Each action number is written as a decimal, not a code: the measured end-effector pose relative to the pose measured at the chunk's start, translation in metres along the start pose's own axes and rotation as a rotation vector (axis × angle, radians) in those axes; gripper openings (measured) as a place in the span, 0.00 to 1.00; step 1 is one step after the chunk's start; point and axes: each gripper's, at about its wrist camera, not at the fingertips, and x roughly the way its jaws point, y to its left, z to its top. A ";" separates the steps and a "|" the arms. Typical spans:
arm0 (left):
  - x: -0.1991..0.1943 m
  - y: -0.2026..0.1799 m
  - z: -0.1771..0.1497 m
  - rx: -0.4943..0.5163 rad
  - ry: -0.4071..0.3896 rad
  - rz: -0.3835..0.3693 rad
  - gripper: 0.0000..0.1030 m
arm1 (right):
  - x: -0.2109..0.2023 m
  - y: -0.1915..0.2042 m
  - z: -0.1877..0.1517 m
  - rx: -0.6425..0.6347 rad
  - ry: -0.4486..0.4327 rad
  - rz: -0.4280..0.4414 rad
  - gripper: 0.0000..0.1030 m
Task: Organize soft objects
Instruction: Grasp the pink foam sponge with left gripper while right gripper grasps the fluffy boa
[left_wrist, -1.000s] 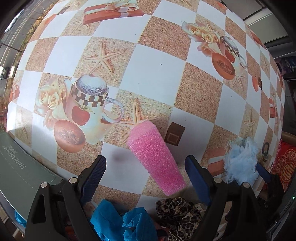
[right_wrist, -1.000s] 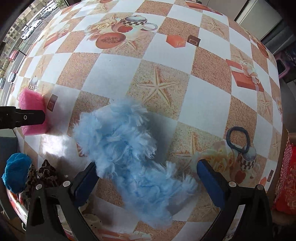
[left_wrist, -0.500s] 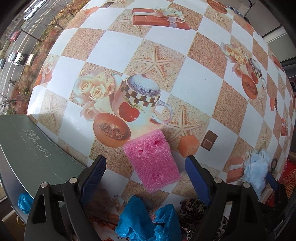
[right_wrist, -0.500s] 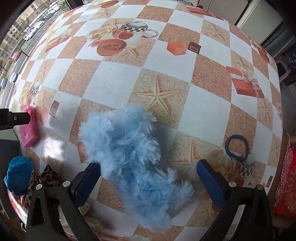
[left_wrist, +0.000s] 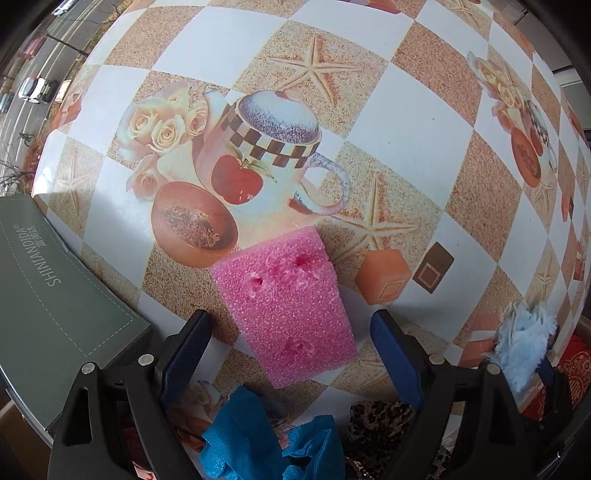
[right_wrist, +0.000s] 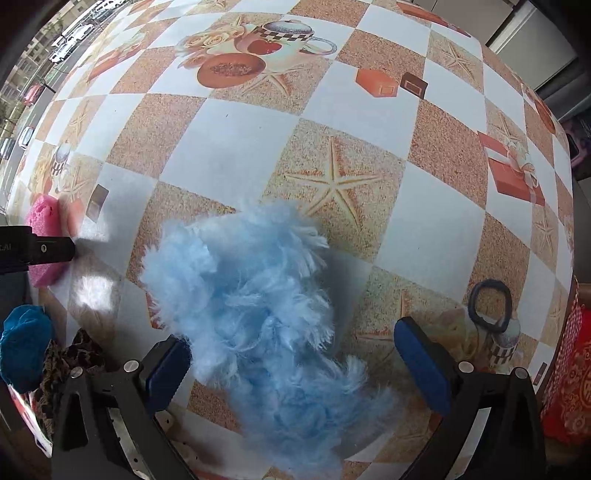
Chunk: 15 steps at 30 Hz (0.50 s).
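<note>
A pink foam sponge (left_wrist: 286, 308) lies flat on the patterned tablecloth, between the open jaws of my left gripper (left_wrist: 291, 343), which is empty. It also shows at the far left in the right wrist view (right_wrist: 44, 236). A fluffy light blue piece (right_wrist: 258, 314) lies on the table between the open jaws of my right gripper (right_wrist: 295, 362), which does not hold it. It also shows at the right edge in the left wrist view (left_wrist: 522, 343). A crumpled blue cloth (left_wrist: 266, 435) and a leopard-print cloth (left_wrist: 376, 424) lie at the near table edge.
A grey-green box (left_wrist: 55, 295) sits at the left table edge. A dark hair tie (right_wrist: 489, 304) lies on the table right of the right gripper. A red patterned item (right_wrist: 565, 376) is at the far right. The tablecloth (right_wrist: 258, 140) stretches away ahead.
The pink sponge has gone from standing on edge to lying flat, and the left gripper has moved closer over it. The right gripper has edged forward over the blue fluffy piece.
</note>
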 end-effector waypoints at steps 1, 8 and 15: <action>-0.002 -0.008 -0.002 0.006 -0.003 -0.007 0.84 | 0.003 0.001 0.003 0.006 0.007 0.001 1.00; -0.020 -0.038 -0.006 0.120 -0.048 -0.048 0.54 | -0.015 0.007 0.001 -0.018 -0.044 -0.001 0.45; -0.065 -0.060 -0.027 0.292 -0.204 -0.013 0.53 | -0.038 -0.013 -0.004 0.055 -0.080 0.075 0.30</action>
